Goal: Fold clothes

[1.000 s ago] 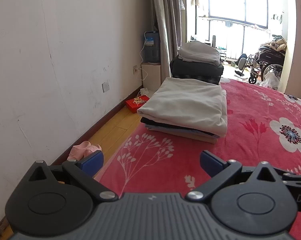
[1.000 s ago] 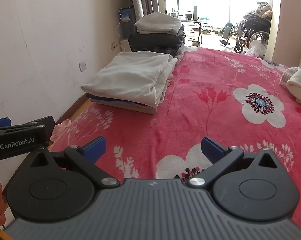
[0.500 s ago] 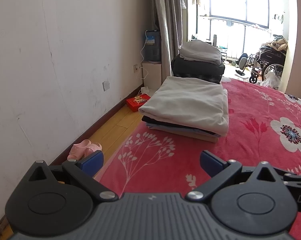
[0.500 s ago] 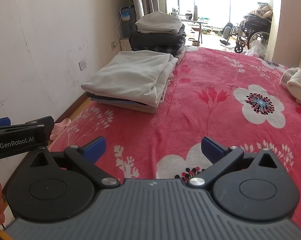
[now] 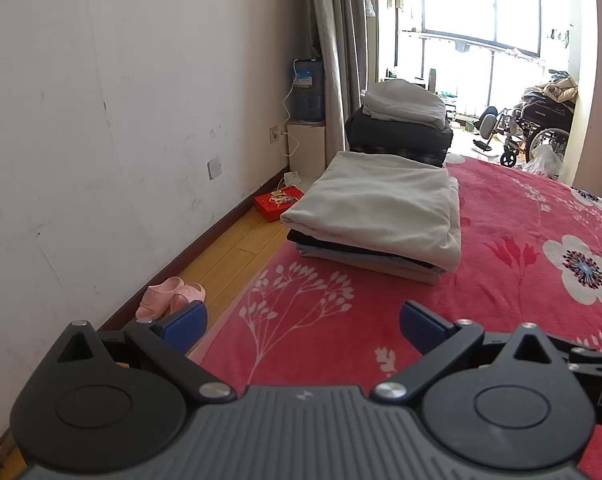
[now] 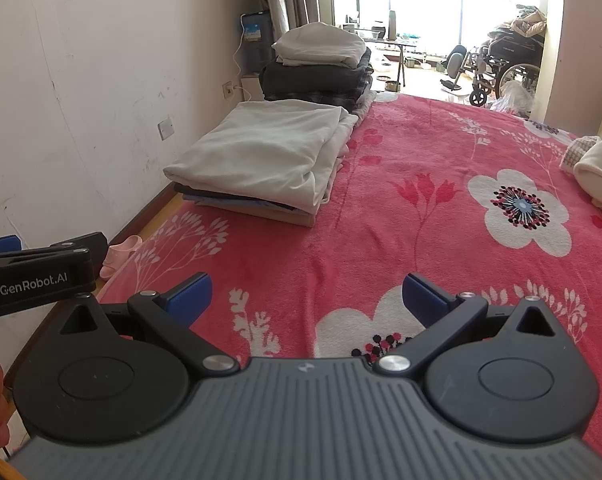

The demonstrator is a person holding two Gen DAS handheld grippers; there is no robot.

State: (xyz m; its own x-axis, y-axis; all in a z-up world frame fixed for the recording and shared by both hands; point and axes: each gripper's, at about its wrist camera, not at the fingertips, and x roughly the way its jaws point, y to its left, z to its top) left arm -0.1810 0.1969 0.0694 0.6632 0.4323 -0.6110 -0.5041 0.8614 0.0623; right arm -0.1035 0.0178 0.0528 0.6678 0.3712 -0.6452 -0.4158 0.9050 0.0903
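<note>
Both my left gripper [image 5: 303, 318] and right gripper [image 6: 308, 294] are wide open, empty; the folded stack [image 6: 263, 160] looks finished, next I must fetch another garment.

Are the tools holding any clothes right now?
No. The left tool and right tool are both open and empty above the bed.

Your folded clothes stack [image 5: 375, 216]: cream garment on top, dark, blue and tan layers beneath, flat near the bed's [image 5: 501, 280] left edge. Behind it, your second pile [image 5: 401, 120]: a white bundle over dark items.

Bright daylight floods from the blown-out window [image 5: 477, 8]; fisheye edges curve.
</note>
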